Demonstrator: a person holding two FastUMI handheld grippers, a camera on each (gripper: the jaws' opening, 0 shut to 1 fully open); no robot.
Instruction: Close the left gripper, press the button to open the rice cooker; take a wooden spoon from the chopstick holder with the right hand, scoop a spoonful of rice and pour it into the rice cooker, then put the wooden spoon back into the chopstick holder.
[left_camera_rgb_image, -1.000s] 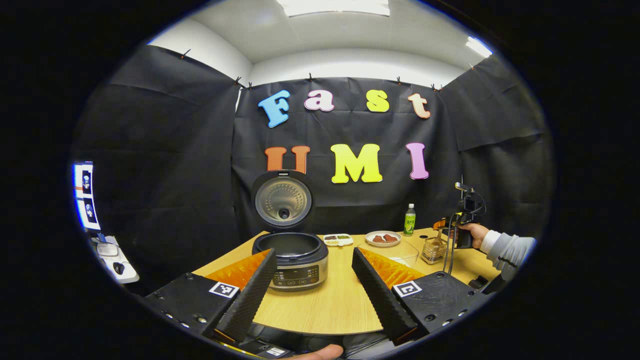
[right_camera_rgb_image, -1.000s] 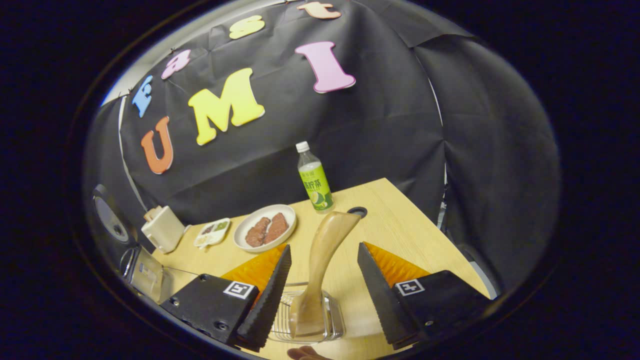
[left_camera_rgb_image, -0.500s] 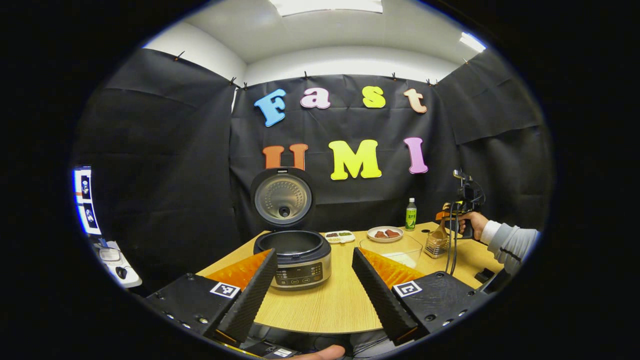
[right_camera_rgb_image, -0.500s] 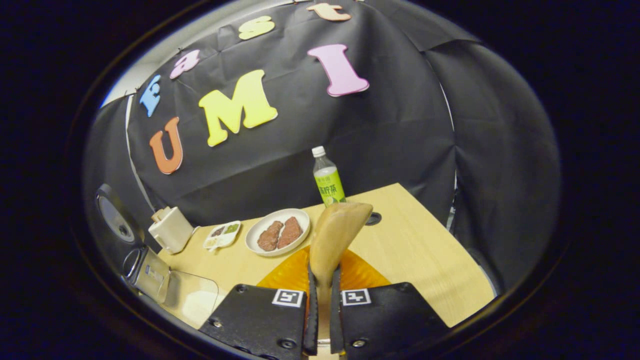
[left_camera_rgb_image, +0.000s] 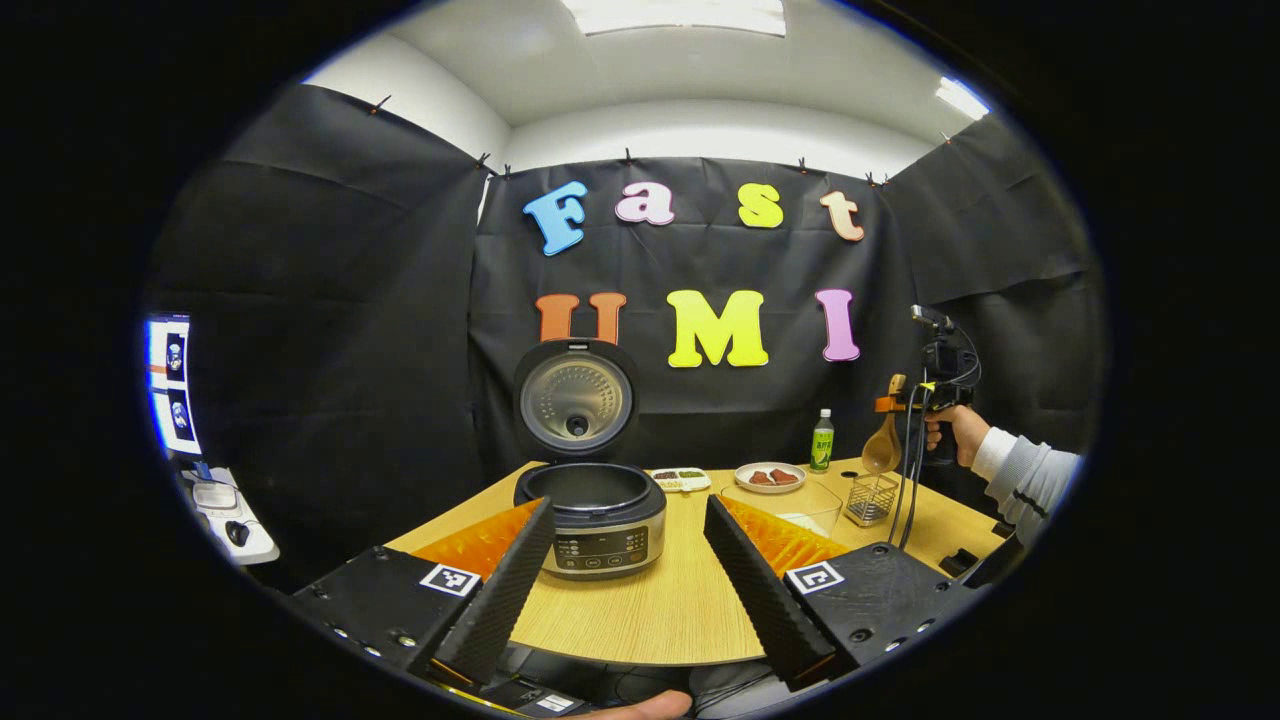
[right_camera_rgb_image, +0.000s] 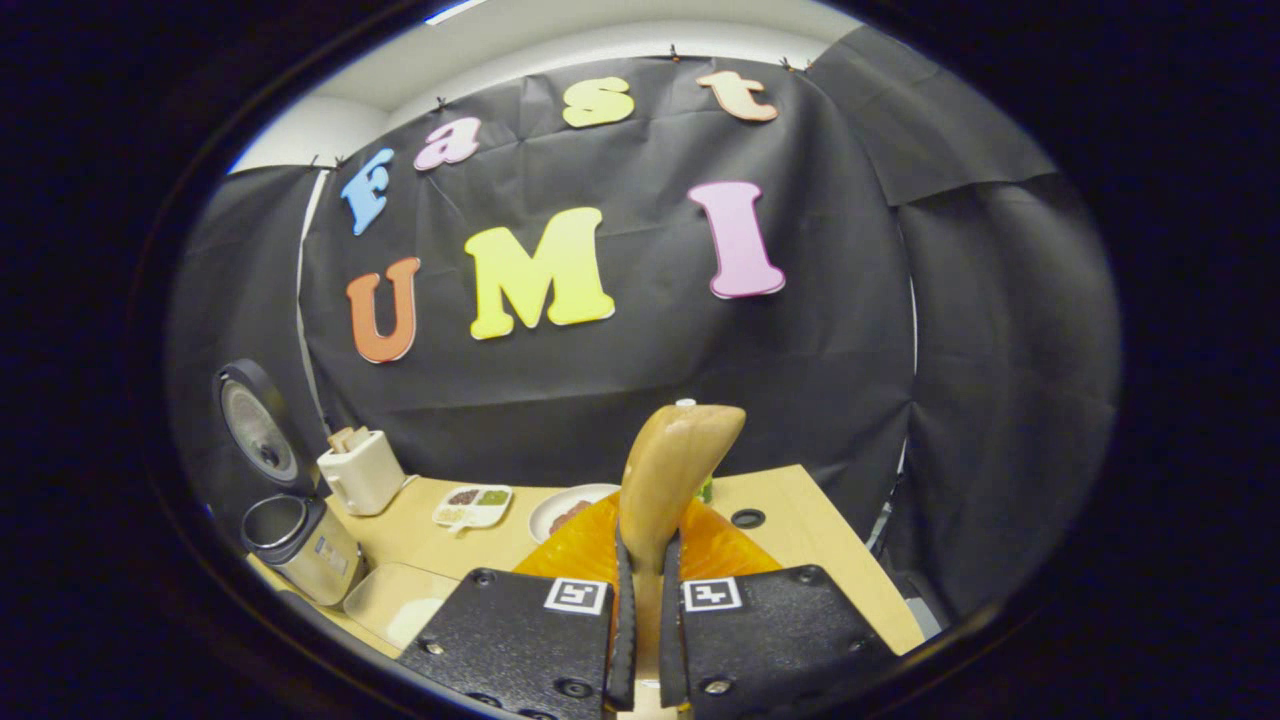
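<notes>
On the pale wood-grain table (left_camera_rgb_image: 660, 610), near its left part in the left gripper view, stands the round silver-and-black rice cooker (left_camera_rgb_image: 602, 520), lid raised upright and dark inner pot exposed. Just right of it sits a clear rectangular container of rice (left_camera_rgb_image: 790, 505), and past that, towards the right edge, a small wire-mesh chopstick holder (left_camera_rgb_image: 871, 498), well apart from the cooker. Farther back along the table lie a small white divided dish (left_camera_rgb_image: 680, 480), a round white plate with brown pieces (left_camera_rgb_image: 768, 477) and a green-labelled clear bottle (left_camera_rgb_image: 822, 441). Behind everything hangs black cloth walling the booth on three sides, under a white ceiling with bright light panels; at far left, beside the cloth, shows a white side surface with a lit screen (left_camera_rgb_image: 175, 385). In front, the left gripper (left_camera_rgb_image: 625, 565) with its black ribbed fingers spread wide apart, holding nothing, low above the near table edge. Above the chopstick holder, clear of it, hangs the curved pale wooden spoon (left_camera_rgb_image: 884, 445), bowl downward, carried by the right gripper (right_camera_rgb_image: 641, 630) in a hand with a grey sleeve (left_camera_rgb_image: 1020, 480). In the right gripper view, fingers pressed together on the spoon's handle, which rises between them.
</notes>
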